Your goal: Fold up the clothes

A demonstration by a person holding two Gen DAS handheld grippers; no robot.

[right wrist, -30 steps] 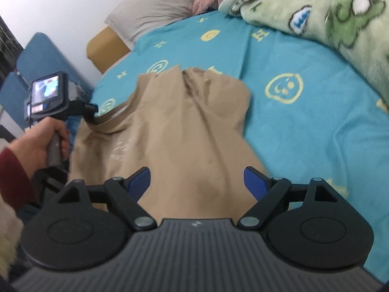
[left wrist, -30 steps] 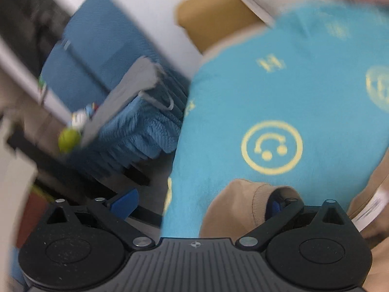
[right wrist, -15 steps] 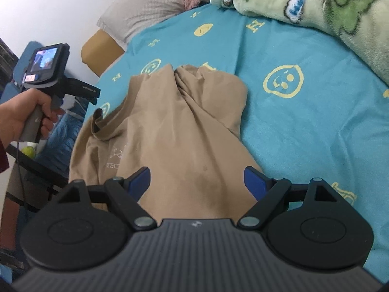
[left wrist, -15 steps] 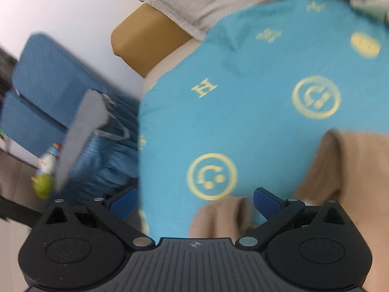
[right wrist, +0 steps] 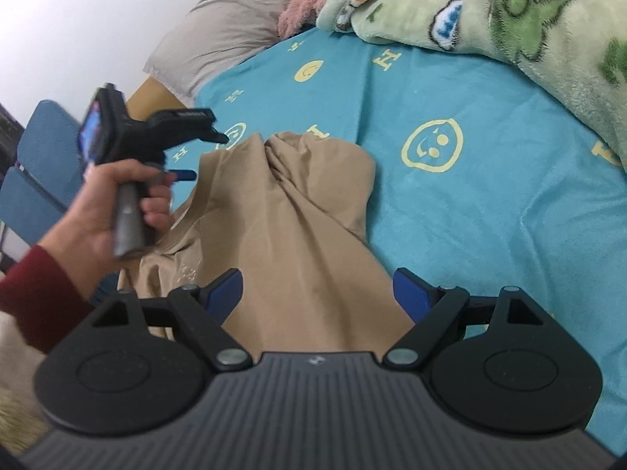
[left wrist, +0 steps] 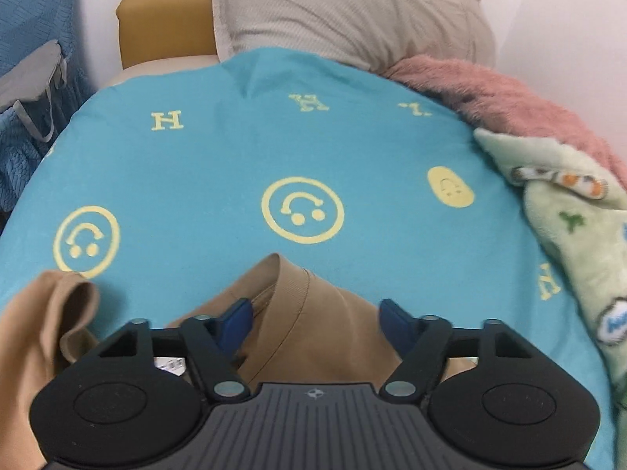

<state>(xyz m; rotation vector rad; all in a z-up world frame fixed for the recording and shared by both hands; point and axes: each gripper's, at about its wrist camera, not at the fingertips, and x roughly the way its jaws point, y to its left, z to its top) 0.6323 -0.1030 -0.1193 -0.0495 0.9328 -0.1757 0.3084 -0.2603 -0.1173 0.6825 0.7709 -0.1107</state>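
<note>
Positioning stage: left claw point(left wrist: 313, 315) and right claw point(right wrist: 317, 290), both spread, hover over the crumpled tan shirt point(right wrist: 290, 215); next, pinch the collar point(left wrist: 292, 286) ahead.

- You see a bed with a bright blue sheet point(left wrist: 219, 164) on it. The sheet has yellow smiley faces and letters.
- At the head of the bed lies a gray pillow point(left wrist: 345, 15), next to a yellow-brown headboard point(left wrist: 164, 15).
- A fluffy pink blanket point(left wrist: 509, 98) and a soft green blanket point(right wrist: 509, 11) with cartoon pictures sit at one side.
- Behind the bed you see a plain white wall point(right wrist: 78, 19).
- Beside the bed stands a blue chair point(right wrist: 35, 164).
</note>
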